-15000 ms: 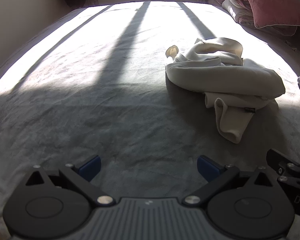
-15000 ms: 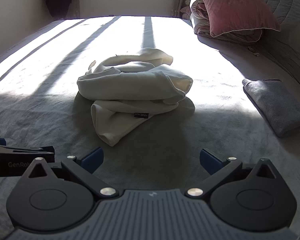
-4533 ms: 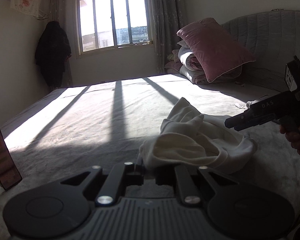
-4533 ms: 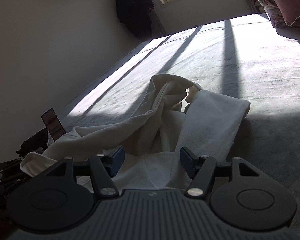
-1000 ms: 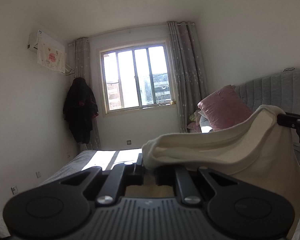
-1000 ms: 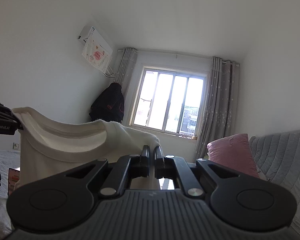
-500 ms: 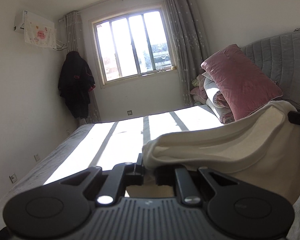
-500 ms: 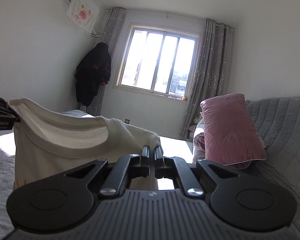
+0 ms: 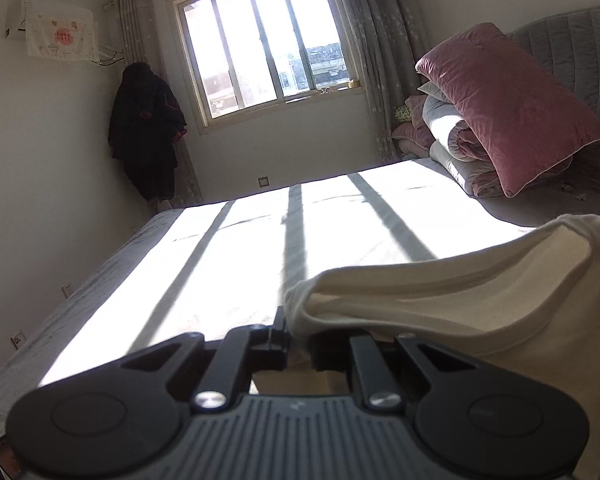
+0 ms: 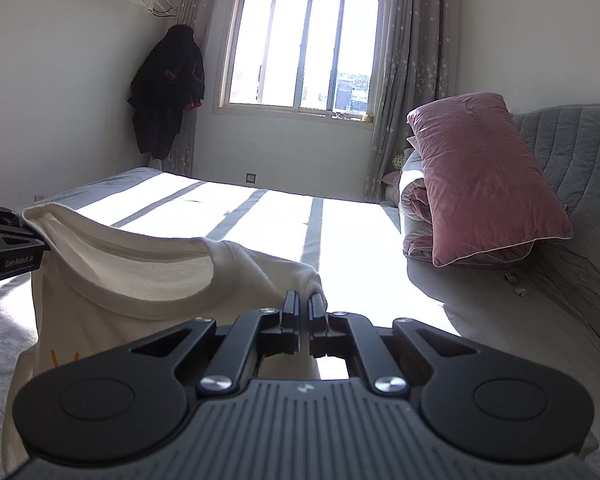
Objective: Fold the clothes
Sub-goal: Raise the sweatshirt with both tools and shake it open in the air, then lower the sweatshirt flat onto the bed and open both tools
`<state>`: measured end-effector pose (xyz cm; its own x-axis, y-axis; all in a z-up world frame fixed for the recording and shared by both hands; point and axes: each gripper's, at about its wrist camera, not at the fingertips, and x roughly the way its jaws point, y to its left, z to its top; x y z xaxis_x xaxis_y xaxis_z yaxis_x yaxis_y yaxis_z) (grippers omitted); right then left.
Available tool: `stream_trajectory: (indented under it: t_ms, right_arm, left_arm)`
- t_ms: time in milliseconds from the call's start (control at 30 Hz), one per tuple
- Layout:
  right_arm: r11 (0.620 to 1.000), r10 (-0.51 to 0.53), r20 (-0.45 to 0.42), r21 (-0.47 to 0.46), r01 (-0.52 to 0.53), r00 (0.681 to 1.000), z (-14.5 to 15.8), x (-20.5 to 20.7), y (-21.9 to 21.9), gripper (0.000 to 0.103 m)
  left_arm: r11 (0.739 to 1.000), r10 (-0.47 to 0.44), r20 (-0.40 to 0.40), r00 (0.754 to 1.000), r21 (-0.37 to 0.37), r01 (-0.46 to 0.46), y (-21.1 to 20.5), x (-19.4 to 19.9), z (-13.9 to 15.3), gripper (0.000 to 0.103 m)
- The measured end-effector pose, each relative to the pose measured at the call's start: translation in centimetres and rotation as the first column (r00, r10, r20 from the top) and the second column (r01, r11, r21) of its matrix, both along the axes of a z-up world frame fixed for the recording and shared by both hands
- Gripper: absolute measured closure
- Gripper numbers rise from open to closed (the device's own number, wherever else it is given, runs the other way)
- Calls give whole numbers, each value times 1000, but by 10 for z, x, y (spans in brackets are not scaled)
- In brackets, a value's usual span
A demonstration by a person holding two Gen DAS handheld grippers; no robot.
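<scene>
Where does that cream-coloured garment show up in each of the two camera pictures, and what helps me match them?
Left wrist view: the cream garment fills the lower right, pinched in the left gripper.
Right wrist view: the cream garment fills the lower left, pinched in the right gripper.
Shared landmark: the pink pillow on the right of both.

A home bedroom: a wide grey-sheeted bed point(image 9: 204, 264) striped with sunlight, a padded grey headboard point(image 10: 572, 152) on the right, a plump dusty-pink pillow point(image 10: 480, 176) on rolled quilts, a curtained sliding window point(image 10: 304, 48) on the far wall, a dark coat point(image 10: 168, 88) hanging in the corner.
</scene>
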<state>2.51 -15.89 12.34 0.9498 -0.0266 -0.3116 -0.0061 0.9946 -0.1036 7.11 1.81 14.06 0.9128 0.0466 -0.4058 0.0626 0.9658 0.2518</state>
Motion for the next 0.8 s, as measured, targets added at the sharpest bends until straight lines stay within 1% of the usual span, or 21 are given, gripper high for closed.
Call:
stream_trajectory:
  t_ms: [167, 300, 567, 600, 700, 733, 767, 800]
  right_arm:
    - [1000, 3, -67, 14, -2, 998, -23, 34, 2, 98]
    - [1000, 0, -111, 17, 2, 994, -40, 56, 3, 98]
    - [1000, 1, -183, 22, 3, 983, -67, 90, 6, 98]
    - [1000, 2, -193, 27, 3, 981, -70, 93, 5, 98]
    - [1000, 11, -226, 30, -4, 974, -78, 99, 6, 96]
    - [1000, 13, -234, 27, -7, 972, -80, 102, 6, 94]
    - [1000, 15, -245, 21, -10, 969, -82, 103, 7, 90]
    - [1000, 14, -250, 18, -10, 968, -82, 102, 8, 89]
  left_arm:
    - [1000, 17, -73, 997, -14, -18, 0, 42, -29, 93]
    - [999, 25, -126, 992, -23, -28, 0, 68, -51, 93]
    - [998, 35, -199, 979, -36, -43, -3, 102, -86, 92]
    - [998, 36, -209, 977, -35, -44, -4, 106, -90, 89]
    - [999, 37, -242, 970, -29, -45, -7, 114, -101, 88]
    - [999, 37, -249, 968, -28, -46, -7, 114, -103, 84]
    - [999, 38, -256, 966, -27, -46, -7, 115, -105, 82]
    - [999, 38, -263, 964, -25, -46, -7, 115, -107, 75]
